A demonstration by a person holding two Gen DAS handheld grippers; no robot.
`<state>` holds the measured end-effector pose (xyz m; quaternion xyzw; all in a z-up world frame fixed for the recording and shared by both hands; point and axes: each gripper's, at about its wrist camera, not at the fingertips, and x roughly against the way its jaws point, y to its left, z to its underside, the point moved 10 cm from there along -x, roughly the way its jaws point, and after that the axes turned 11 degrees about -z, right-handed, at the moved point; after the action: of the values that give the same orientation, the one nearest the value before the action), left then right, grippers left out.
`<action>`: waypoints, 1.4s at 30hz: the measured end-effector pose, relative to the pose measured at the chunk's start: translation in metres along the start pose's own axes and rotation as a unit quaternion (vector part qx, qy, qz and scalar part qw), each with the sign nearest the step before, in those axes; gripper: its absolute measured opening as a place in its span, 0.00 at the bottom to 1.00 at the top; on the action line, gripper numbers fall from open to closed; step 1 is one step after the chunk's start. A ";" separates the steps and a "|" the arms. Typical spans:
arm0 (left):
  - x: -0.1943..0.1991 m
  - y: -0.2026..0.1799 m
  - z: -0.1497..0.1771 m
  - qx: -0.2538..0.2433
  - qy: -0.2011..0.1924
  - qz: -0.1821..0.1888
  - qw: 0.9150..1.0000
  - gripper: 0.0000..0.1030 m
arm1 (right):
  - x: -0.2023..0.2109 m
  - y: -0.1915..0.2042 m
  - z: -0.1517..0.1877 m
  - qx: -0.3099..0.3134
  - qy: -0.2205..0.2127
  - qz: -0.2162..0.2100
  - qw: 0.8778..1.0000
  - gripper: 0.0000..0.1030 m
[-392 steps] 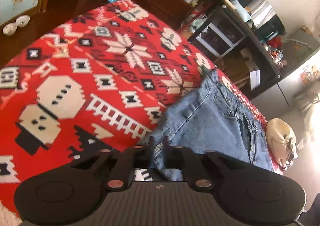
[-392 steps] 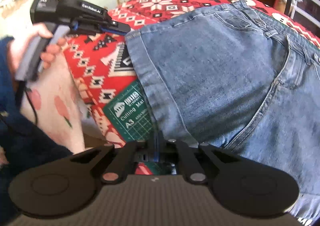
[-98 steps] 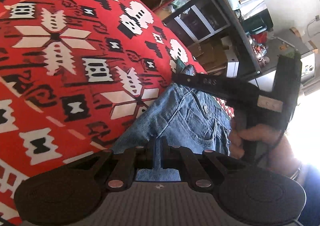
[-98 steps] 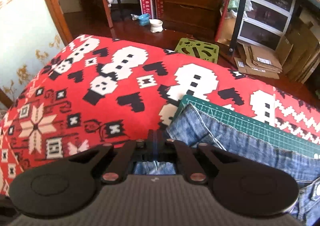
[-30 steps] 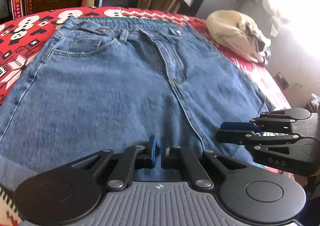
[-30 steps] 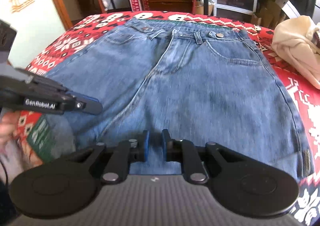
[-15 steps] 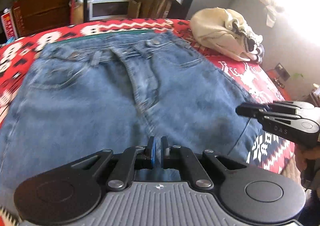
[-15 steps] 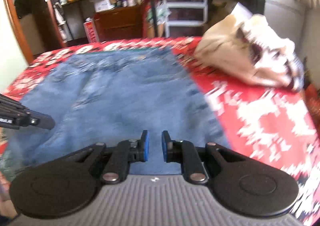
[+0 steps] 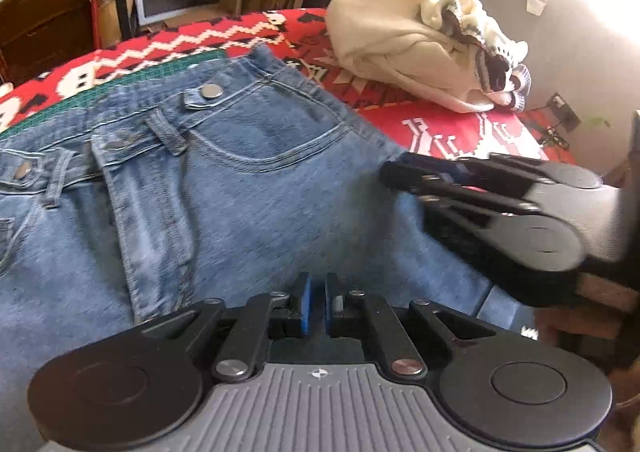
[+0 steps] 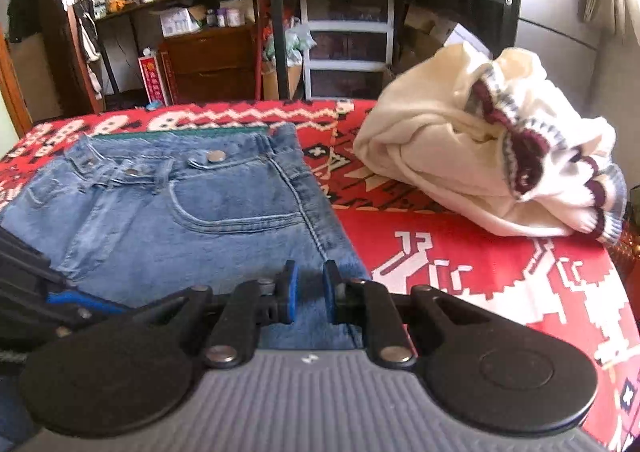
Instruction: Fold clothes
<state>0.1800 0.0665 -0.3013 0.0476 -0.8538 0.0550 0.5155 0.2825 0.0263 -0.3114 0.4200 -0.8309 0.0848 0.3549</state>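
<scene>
Blue jeans [image 9: 240,192] lie flat on the red patterned cloth, waistband at the far side, button and front pocket facing up. My left gripper [image 9: 316,304] hovers low over the middle of the denim, its blue pads a narrow gap apart with nothing between them. My right gripper [image 10: 307,296] sits over the right edge of the jeans [image 10: 180,220], slightly open and empty. In the left wrist view the right gripper [image 9: 386,172] reaches in from the right, tips at the jeans' side seam. The left gripper [image 10: 40,284] shows at the left edge of the right wrist view.
A crumpled cream sweater [image 10: 460,156] with maroon trim lies at the far right of the red cloth [image 10: 480,272]. A green cutting mat [image 9: 152,72] pokes out beyond the waistband. Shelves and plastic drawers [image 10: 348,40] stand behind the table.
Both grippers have swung to the right over the jeans. The right gripper has come in closer to the jeans' right edge. The jeans lie as before.
</scene>
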 end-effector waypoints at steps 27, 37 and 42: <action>-0.016 -0.092 -0.009 -0.005 0.005 0.077 0.997 0.13 | 0.094 -0.018 0.072 -0.043 0.029 0.031 0.998 0.16; -0.025 -0.065 -0.033 0.068 0.015 0.092 0.993 0.10 | 0.050 -0.016 0.037 -0.015 0.030 0.004 0.999 0.03; -0.036 -0.045 -0.050 0.105 0.026 0.089 0.990 0.08 | 0.027 -0.018 0.017 -0.015 0.029 -0.008 0.999 0.03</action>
<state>0.2466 0.0301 -0.3079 0.0236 -0.8306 0.1917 0.5224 0.2763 -0.0096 -0.3086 0.4187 -0.8180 0.0820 0.3858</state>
